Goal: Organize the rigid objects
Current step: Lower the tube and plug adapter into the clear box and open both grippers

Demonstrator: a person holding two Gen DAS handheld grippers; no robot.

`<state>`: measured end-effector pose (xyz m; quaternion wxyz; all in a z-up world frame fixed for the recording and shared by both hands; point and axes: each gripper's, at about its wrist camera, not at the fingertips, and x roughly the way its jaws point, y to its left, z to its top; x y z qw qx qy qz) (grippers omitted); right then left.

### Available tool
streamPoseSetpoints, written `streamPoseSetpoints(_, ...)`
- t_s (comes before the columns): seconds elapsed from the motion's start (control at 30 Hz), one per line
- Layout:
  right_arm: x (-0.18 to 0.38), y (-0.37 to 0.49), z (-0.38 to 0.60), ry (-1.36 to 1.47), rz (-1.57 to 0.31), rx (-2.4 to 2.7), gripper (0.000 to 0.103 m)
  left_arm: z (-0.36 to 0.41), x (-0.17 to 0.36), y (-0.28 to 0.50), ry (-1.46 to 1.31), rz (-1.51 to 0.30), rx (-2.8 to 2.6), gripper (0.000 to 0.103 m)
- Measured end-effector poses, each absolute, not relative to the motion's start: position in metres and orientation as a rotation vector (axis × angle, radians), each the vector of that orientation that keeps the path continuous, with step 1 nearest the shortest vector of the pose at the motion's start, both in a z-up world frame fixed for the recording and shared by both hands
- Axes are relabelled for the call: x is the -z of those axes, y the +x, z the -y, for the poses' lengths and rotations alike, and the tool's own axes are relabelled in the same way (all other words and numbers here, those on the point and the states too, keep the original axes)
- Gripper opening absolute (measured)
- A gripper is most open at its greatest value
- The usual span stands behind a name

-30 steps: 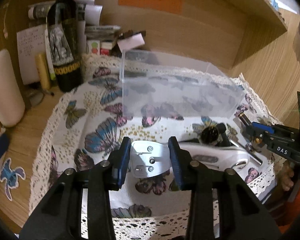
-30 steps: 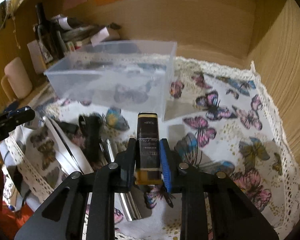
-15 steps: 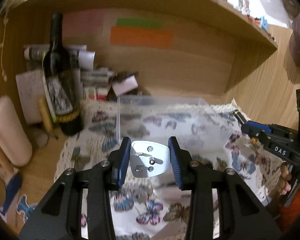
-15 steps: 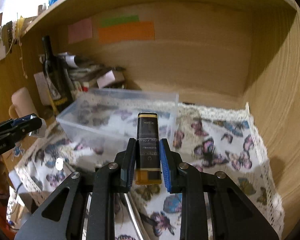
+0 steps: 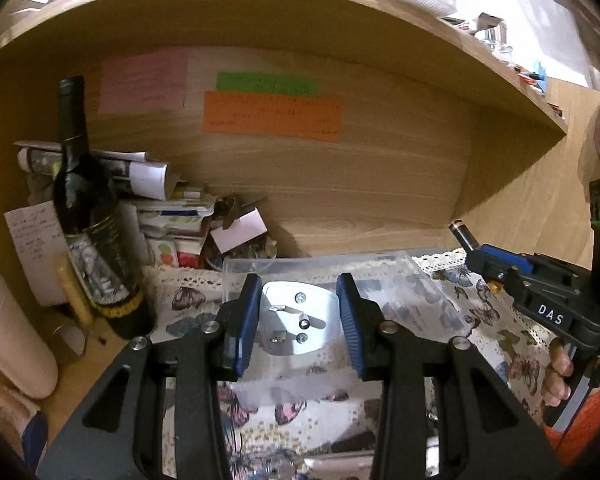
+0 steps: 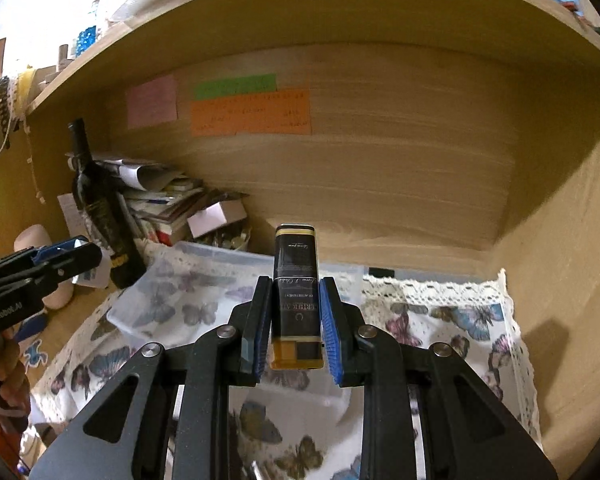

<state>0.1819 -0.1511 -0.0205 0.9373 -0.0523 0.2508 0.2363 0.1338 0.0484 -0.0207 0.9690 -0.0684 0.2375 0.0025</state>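
My left gripper is shut on a white plug adapter with metal prongs and screws, held in the air in front of a clear plastic bin. My right gripper is shut on a black lighter with gold trim and an amber base, held upright above the near edge of the same bin. The right gripper also shows at the right of the left wrist view, the left gripper at the left of the right wrist view.
A butterfly-print cloth with lace edge covers the desk inside a wooden alcove. A dark wine bottle, a stack of papers and boxes and a pale cylinder stand at the left. Sticky notes hang on the back wall.
Both grippers have risen from the cloth with their objects and tilted up, so the back wall and shelf now fill the views. The bin sits lower in both views.
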Motion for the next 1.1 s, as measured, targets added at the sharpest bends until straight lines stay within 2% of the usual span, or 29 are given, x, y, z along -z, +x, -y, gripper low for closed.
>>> streamPoseSetpoints(0.3, 0.04, 0.218, 0.134, -0.115, -0.6, -0.487, 0.022, -0.057, 0.044, 0.172, -0.128, -0.561, 0.015, 0.038)
streamPoseSetpoints(0.7, 0.095, 0.251, 0.113, -0.144, -0.803, -0.511, 0.022, -0.049, 0.092, 0.21, -0.102, -0.712, 0.048, 0.038)
streamPoseSetpoints(1.1, 0.105, 0.243, 0.101, -0.184, -0.789, -0.516, 0.022, -0.043, 0.103, 0.216, -0.07, -0.756, 0.054, 0.038)
